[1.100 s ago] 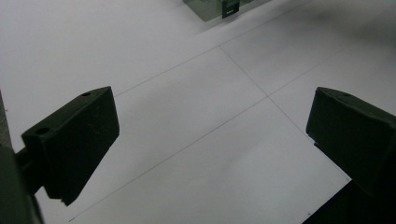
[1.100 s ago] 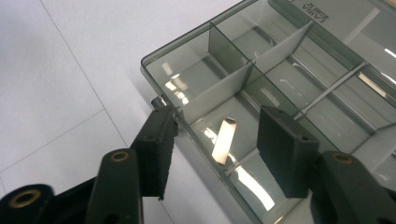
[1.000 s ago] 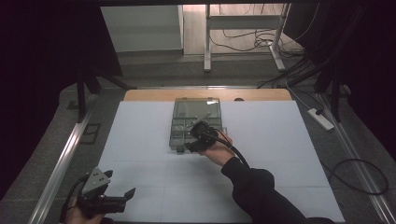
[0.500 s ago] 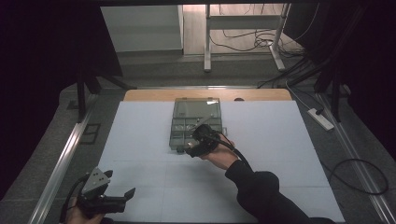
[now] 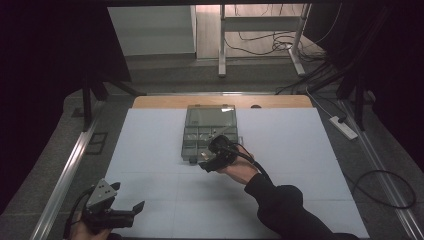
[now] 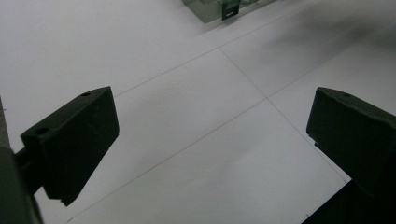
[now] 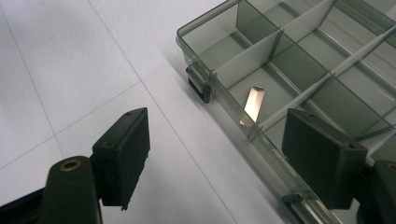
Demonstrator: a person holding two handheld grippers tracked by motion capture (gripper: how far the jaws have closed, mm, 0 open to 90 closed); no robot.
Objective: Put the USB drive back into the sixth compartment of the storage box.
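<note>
Clear smoky plastic compartment box point(image 5: 209, 133), lid open, at the worktop's point(image 5: 300, 150) far centre.
Right gripper point(image 7: 219, 154), jaws apart and empty, straddles the box's near wall by a black latch point(image 7: 200, 87); close squarely on that wall. Left gripper point(image 6: 210, 140) idles, jaws apart, at the near-left corner.

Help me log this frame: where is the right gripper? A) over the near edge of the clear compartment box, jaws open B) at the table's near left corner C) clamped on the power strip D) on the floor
A: the right gripper sits open at the box front wall, one jaw outside, one over the compartments.
</note>
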